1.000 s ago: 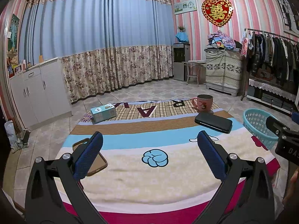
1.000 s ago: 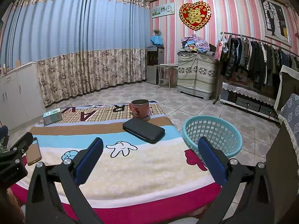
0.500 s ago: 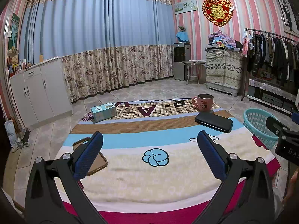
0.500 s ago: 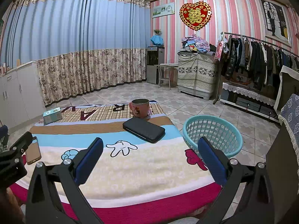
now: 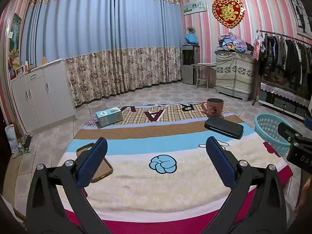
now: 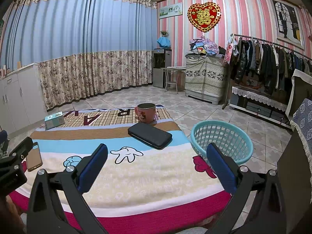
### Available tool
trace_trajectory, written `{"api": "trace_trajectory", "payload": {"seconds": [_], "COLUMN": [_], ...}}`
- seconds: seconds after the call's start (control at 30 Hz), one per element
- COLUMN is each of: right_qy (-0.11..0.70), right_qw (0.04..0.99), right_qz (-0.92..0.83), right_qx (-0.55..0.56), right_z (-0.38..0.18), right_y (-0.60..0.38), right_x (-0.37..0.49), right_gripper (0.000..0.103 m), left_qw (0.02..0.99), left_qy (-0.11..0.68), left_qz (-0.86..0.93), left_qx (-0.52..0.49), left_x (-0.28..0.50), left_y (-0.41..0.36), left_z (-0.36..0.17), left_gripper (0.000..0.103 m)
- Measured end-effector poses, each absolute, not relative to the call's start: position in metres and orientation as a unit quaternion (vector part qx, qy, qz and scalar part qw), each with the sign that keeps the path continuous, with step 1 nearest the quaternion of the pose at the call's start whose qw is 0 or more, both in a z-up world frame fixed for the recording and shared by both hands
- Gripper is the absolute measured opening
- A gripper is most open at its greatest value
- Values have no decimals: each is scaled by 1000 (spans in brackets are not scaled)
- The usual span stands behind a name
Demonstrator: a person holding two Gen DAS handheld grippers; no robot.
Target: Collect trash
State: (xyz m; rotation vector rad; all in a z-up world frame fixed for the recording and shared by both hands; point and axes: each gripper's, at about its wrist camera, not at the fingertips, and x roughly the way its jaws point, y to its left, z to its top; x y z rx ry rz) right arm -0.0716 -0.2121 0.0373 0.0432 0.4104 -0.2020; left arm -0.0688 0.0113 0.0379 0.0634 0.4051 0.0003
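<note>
The left gripper has its 2 blue pads spread wide with nothing between them, hovering over the near edge of the blanket. The right gripper is the same: 2 pads far apart, empty, above the blanket's near right part.

Just beyond the left gripper's left pad lies a brown phone case, partly hidden by that pad. Farther out are a black wallet, a pink mug just behind it, and a small teal box at the far left. A teal basket stands on the floor just beside the blanket's right edge, nearest the right gripper; it looks like the bin for the trash.

No obvious trash shows on the blanket. The box is the likeliest candidate, but whether it is empty cannot be told.

The main risk is picking the wrong thing: the case, wallet and mug look like belongings, not trash. The box is far from the basket, so a weak pinch on its smooth card sides could let it slip during the long carry. A reach over the wallet could also knock the mug.
</note>
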Motion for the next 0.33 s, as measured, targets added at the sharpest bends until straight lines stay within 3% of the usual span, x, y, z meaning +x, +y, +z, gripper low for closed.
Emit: {"api": "trace_trajectory", "payload": {"seconds": [0.33], "right_qy": [201], "right_qw": [974], "right_qz": [-102], "right_qx": [21], "right_z": [34], "right_y": [-212], "right_x": [-69], "right_gripper": [99], "left_qw": [979], "left_qy": [198], "left_qz": [0], "left_qx": [38], "left_x": [-68], "left_y": [18], "left_z": [36], "left_gripper": [98]}}
